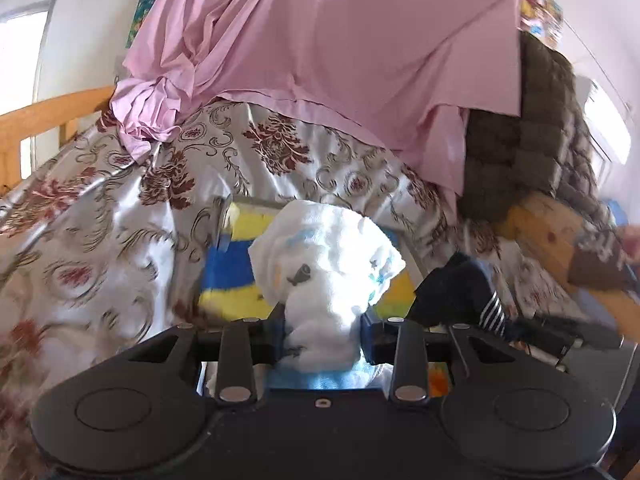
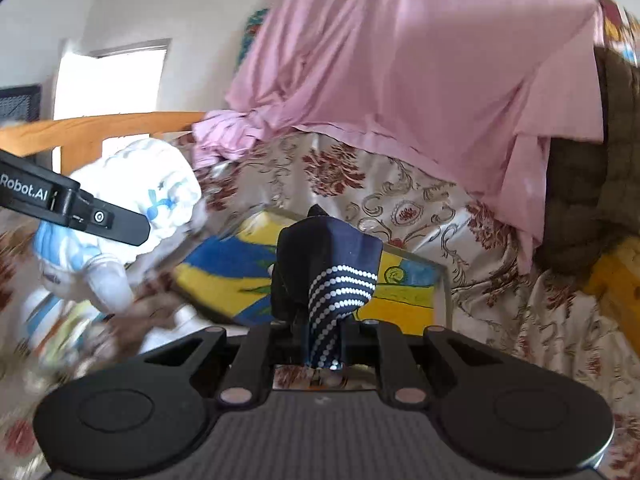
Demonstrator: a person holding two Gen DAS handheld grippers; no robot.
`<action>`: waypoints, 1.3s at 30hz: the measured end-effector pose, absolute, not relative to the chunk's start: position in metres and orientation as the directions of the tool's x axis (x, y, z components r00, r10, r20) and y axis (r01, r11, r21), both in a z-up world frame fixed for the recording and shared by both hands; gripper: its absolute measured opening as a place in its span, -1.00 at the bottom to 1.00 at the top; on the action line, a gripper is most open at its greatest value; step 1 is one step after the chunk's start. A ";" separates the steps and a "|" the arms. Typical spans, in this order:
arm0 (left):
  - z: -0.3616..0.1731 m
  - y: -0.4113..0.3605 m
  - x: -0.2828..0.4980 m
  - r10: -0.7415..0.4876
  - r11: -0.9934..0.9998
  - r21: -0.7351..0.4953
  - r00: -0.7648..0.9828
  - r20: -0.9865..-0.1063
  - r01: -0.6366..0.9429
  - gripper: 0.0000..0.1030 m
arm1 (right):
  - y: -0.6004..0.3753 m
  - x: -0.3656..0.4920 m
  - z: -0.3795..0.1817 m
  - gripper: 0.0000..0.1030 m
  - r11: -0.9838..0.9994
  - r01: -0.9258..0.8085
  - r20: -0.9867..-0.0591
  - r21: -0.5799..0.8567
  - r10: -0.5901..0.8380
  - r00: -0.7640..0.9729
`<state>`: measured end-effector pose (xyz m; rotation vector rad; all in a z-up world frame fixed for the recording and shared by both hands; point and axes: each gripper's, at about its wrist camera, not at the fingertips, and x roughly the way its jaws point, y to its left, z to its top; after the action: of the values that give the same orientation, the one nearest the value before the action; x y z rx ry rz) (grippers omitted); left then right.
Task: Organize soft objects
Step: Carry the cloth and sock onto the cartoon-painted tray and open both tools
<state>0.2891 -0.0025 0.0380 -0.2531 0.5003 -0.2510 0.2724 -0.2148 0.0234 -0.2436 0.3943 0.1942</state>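
Observation:
My left gripper (image 1: 324, 334) is shut on a white cloth bundle (image 1: 324, 264) with pale blue prints and a small fish mark, held above the bed. The same bundle (image 2: 160, 196) and the left gripper's arm show at the left of the right wrist view. My right gripper (image 2: 320, 336) is shut on a navy sock (image 2: 332, 276) with white dotted stripes, held upright. That sock (image 1: 460, 288) also shows at the right of the left wrist view, close beside the white bundle.
A floral satin bedspread (image 1: 120, 208) covers the bed. A blue and yellow painted tray (image 2: 404, 284) lies on it below both grippers. A pink sheet (image 1: 320, 48) hangs behind, a brown quilted blanket (image 1: 532, 128) at right, a wooden bed rail (image 2: 100, 128) at left.

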 end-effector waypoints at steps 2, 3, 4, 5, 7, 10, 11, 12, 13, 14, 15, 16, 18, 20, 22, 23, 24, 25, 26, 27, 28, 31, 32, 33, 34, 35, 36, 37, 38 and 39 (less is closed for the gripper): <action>0.034 -0.001 0.320 -0.309 0.925 -0.345 0.848 -0.430 0.162 -0.27 | -0.218 0.303 0.015 -0.72 0.964 -0.221 -0.417 -0.151 0.140 0.898; 0.031 -0.001 0.339 -0.306 0.923 -0.355 0.844 -0.440 0.150 -0.27 | -0.219 0.312 0.008 -0.72 0.966 -0.218 -0.426 -0.137 0.141 0.894; 0.027 -0.003 0.353 -0.297 0.925 -0.354 0.842 -0.451 0.137 -0.27 | -0.221 0.328 0.001 -0.72 0.969 -0.212 -0.442 -0.122 0.138 0.886; 0.022 -0.005 0.367 -0.286 0.928 -0.352 0.841 -0.460 0.124 -0.27 | -0.223 0.337 -0.006 -0.72 0.972 -0.208 -0.447 -0.110 0.138 0.884; 0.012 -0.009 0.393 -0.275 0.930 -0.351 0.834 -0.478 0.106 -0.27 | -0.226 0.354 -0.020 -0.72 0.977 -0.191 -0.468 -0.092 0.127 0.875; -0.005 -0.013 0.428 -0.264 0.929 -0.363 0.816 -0.514 0.072 -0.27 | -0.230 0.378 -0.033 -0.72 0.984 -0.170 -0.507 -0.055 0.119 0.853; -0.011 -0.014 0.438 -0.256 0.930 -0.362 0.807 -0.533 0.056 -0.27 | -0.230 0.387 -0.037 -0.72 0.985 -0.166 -0.524 -0.045 0.119 0.843; -0.018 -0.016 0.448 -0.244 0.933 -0.357 0.796 -0.554 0.037 -0.27 | -0.229 0.392 -0.039 -0.72 0.986 -0.162 -0.535 -0.041 0.115 0.837; -0.025 -0.017 0.457 -0.232 0.936 -0.351 0.781 -0.579 0.018 -0.27 | -0.229 0.400 -0.042 -0.72 0.988 -0.152 -0.550 -0.033 0.109 0.828; -0.031 -0.017 0.465 -0.224 0.938 -0.347 0.765 -0.603 0.001 -0.27 | -0.229 0.404 -0.043 -0.72 0.989 -0.144 -0.566 -0.022 0.107 0.817; -0.036 -0.018 0.471 -0.219 0.938 -0.345 0.748 -0.626 -0.014 -0.27 | -0.228 0.408 -0.045 -0.72 0.990 -0.141 -0.574 -0.008 0.111 0.811; -0.041 -0.020 0.478 -0.215 0.941 -0.337 0.728 -0.651 -0.023 -0.27 | -0.228 0.412 -0.047 -0.72 0.990 -0.139 -0.579 0.005 0.116 0.807; -0.050 -0.023 0.486 -0.202 0.949 -0.312 0.696 -0.689 -0.034 -0.27 | -0.228 0.418 -0.049 -0.72 0.990 -0.139 -0.595 0.016 0.121 0.795; -0.056 -0.025 0.493 -0.183 0.956 -0.290 0.677 -0.713 -0.046 -0.27 | -0.227 0.426 -0.052 -0.72 0.992 -0.126 -0.619 0.022 0.113 0.777; -0.061 -0.026 0.499 -0.157 0.962 -0.265 0.662 -0.733 -0.066 -0.27 | -0.228 0.430 -0.052 -0.70 0.992 -0.118 -0.636 0.034 0.113 0.764; -0.063 -0.026 0.501 -0.146 0.963 -0.258 0.657 -0.740 -0.076 -0.26 | -0.229 0.431 -0.053 -0.70 0.992 -0.115 -0.643 0.044 0.116 0.757; -0.065 -0.026 0.504 -0.139 0.963 -0.254 0.651 -0.746 -0.085 -0.24 | -0.229 0.432 -0.053 -0.70 0.992 -0.113 -0.649 0.051 0.120 0.751; -0.067 -0.026 0.505 -0.135 0.963 -0.253 0.648 -0.750 -0.093 -0.22 | -0.229 0.432 -0.054 -0.68 0.992 -0.112 -0.652 0.058 0.123 0.748; -0.067 -0.026 0.506 -0.131 0.963 -0.251 0.644 -0.754 -0.097 -0.20 | -0.229 0.431 -0.054 -0.64 0.992 -0.112 -0.651 0.058 0.123 0.749; -0.068 -0.027 0.506 -0.122 0.966 -0.239 0.641 -0.758 -0.099 -0.15 | -0.229 0.431 -0.054 -0.62 0.992 -0.112 -0.650 0.051 0.118 0.751; -0.067 -0.030 0.505 -0.115 0.969 -0.228 0.641 -0.759 -0.097 -0.14 | -0.228 0.431 -0.054 -0.58 0.993 -0.112 -0.651 0.043 0.113 0.750; -0.064 -0.035 0.504 -0.101 0.976 -0.202 0.639 -0.763 -0.086 0.10 | -0.230 0.431 -0.055 -0.50 0.994 -0.103 -0.662 0.048 0.109 0.742; -0.063 -0.036 0.504 -0.099 0.976 -0.199 0.637 -0.764 -0.086 0.14 | -0.231 0.431 -0.054 -0.41 0.994 -0.101 -0.663 0.049 0.108 0.741; -0.062 -0.037 0.502 -0.095 0.977 -0.194 0.637 -0.765 -0.087 0.21 | -0.232 0.430 -0.054 -0.33 0.994 -0.099 -0.665 0.050 0.107 0.739; -0.060 -0.038 0.501 -0.092 0.978 -0.189 0.637 -0.765 -0.086 0.26 | -0.232 0.430 -0.052 -0.17 0.994 -0.098 -0.667 0.051 0.107 0.738; -0.058 -0.038 0.499 -0.091 0.979 -0.187 0.638 -0.765 -0.084 0.29 | -0.234 0.429 -0.050 -0.06 0.994 -0.095 -0.668 0.057 0.108 0.736; -0.055 -0.038 0.497 -0.092 0.979 -0.187 0.639 -0.764 -0.084 0.33 | -0.236 0.428 -0.048 0.00 0.994 -0.086 -0.668 0.061 0.105 0.737; -0.052 -0.038 0.494 -0.094 0.978 -0.191 0.640 -0.763 -0.085 0.40 | -0.238 0.427 -0.046 0.12 0.995 -0.079 -0.670 0.065 0.102 0.735; -0.048 -0.037 0.491 -0.097 0.976 -0.199 0.643 -0.759 -0.087 0.44 | -0.240 0.425 -0.042 0.20 0.995 -0.068 -0.673 0.072 0.099 0.733; -0.043 -0.035 0.487 -0.102 0.974 -0.207 0.648 -0.755 -0.089 0.50 | -0.242 0.423 -0.038 0.23 0.996 -0.055 -0.672 0.077 0.092 0.735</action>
<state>0.4873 -0.0354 -0.0427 -0.2346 0.8681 -0.0075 0.4226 -0.2425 -0.0381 0.0526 0.7409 0.0812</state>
